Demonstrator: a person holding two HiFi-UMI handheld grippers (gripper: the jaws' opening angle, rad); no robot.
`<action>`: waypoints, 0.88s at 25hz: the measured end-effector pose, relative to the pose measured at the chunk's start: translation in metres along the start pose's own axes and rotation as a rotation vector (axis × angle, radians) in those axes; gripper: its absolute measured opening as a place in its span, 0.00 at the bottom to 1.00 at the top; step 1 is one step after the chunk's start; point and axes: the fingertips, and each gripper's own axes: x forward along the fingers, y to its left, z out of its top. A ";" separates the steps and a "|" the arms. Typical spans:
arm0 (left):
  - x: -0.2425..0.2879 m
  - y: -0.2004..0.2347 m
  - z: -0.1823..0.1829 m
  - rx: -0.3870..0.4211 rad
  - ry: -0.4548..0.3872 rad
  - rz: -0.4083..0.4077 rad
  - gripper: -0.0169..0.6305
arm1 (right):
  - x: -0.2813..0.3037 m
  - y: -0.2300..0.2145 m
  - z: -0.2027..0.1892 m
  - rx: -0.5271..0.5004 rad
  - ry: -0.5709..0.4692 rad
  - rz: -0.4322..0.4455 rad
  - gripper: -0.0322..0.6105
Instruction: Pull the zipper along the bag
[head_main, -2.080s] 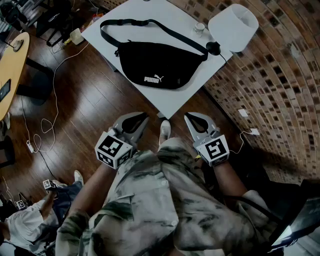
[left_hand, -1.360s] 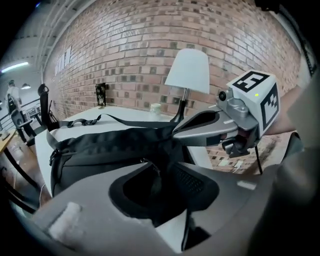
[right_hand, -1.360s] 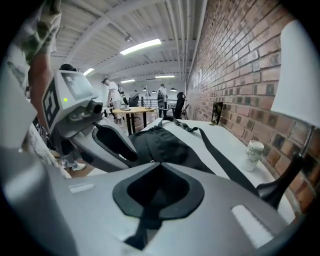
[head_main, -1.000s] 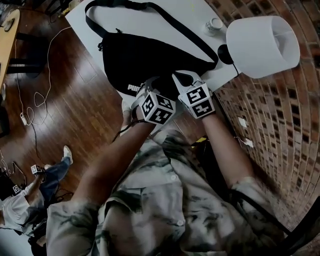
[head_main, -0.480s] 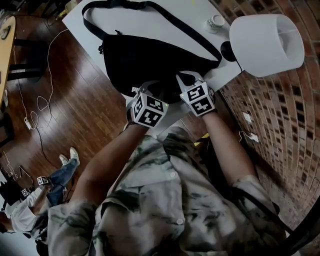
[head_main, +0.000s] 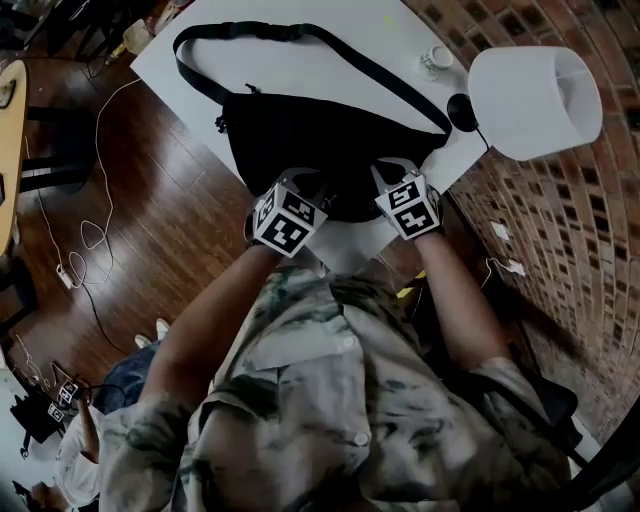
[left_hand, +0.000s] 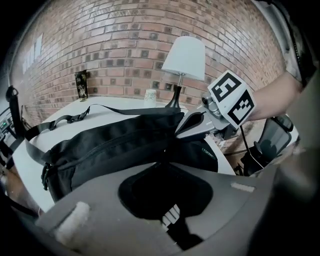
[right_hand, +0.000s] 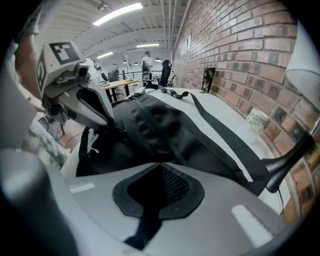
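- The left gripper (left_hand: 165, 161): grey fingers (left_hand: 95, 200) closed, tips together on the near edge of the black fabric waist bag (head_main: 320, 140); the bag's white logo shows in the gap behind the tips.
- The right gripper (right_hand: 160, 165): fingers (right_hand: 240, 200) closed on the bag's fabric, with mesh showing behind the tips.
- The bag lies on the white bench (head_main: 290, 70), near its front corner, the 2 grippers side by side on its near edge.
- A white-shaded lamp (head_main: 535, 100) stands at the bench's right end, beside a brick wall (head_main: 580, 230).

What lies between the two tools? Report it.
In the head view, only the near edge of the bag lies between the left tool and right tool; each is shut on it.
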 end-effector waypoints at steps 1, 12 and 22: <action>-0.003 0.003 0.000 0.014 0.000 -0.020 0.06 | 0.000 0.000 -0.001 0.003 0.012 -0.011 0.06; -0.031 0.062 -0.020 0.053 -0.003 -0.170 0.06 | 0.001 -0.007 -0.003 0.120 0.103 -0.114 0.06; -0.056 0.110 -0.035 0.036 -0.028 -0.198 0.06 | 0.001 -0.013 -0.007 0.218 0.157 -0.185 0.06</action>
